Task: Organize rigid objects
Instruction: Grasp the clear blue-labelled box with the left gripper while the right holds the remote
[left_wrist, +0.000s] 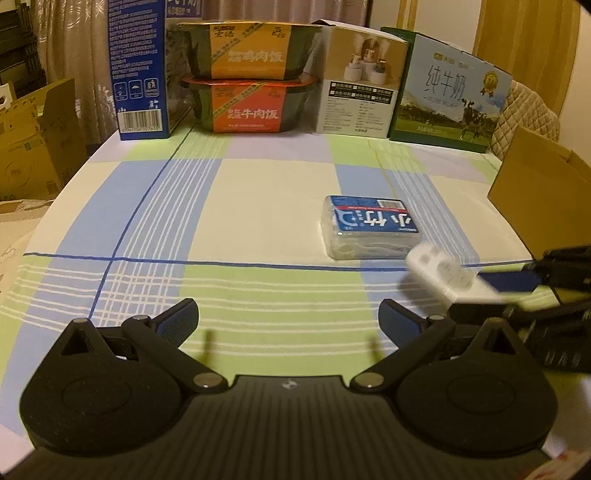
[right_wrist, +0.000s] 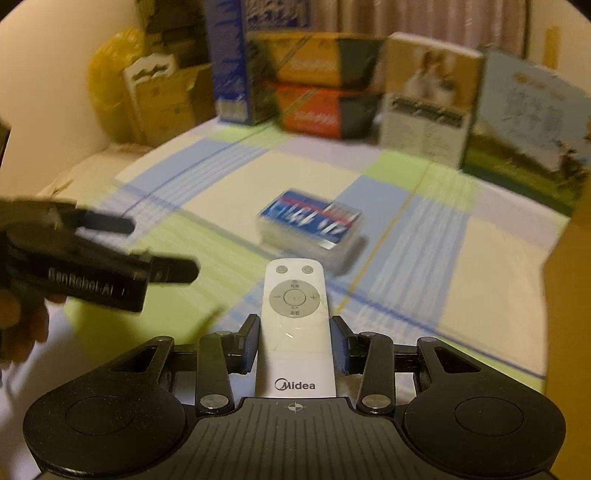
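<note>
the slim white plastic midea remote control (right_wrist: 294, 332) was clamped between the blue pads of the right gripper (right_wrist: 295, 345), its button end pointing forward over the checked tablecloth (right_wrist: 480, 295). from the left wrist view the same remote (left_wrist: 448, 277) was seen raised above the cloth at the right, blurred, gripped at its near end by the dark fingers of the right gripper (left_wrist: 517, 291). the left gripper (left_wrist: 290, 321) was spread wide, nothing held between its blue pads, and it was hung above the green and white squares of the cloth. in the right wrist view that left gripper (right_wrist: 164, 247) was seen at the left, blurred, its fingers parted. the clear plastic box with the blue label (left_wrist: 371, 227) was laid flat on the cloth, just beyond the remote and apart from it. along the far edge a tall blue carton (left_wrist: 138, 70), two stacked meal tubs (left_wrist: 247, 77), a white and beige box (left_wrist: 360, 83) and a green milk carton (left_wrist: 450, 96) were lined up upright. a brown cardboard box (left_wrist: 535, 199) was seen at the right edge.
</note>
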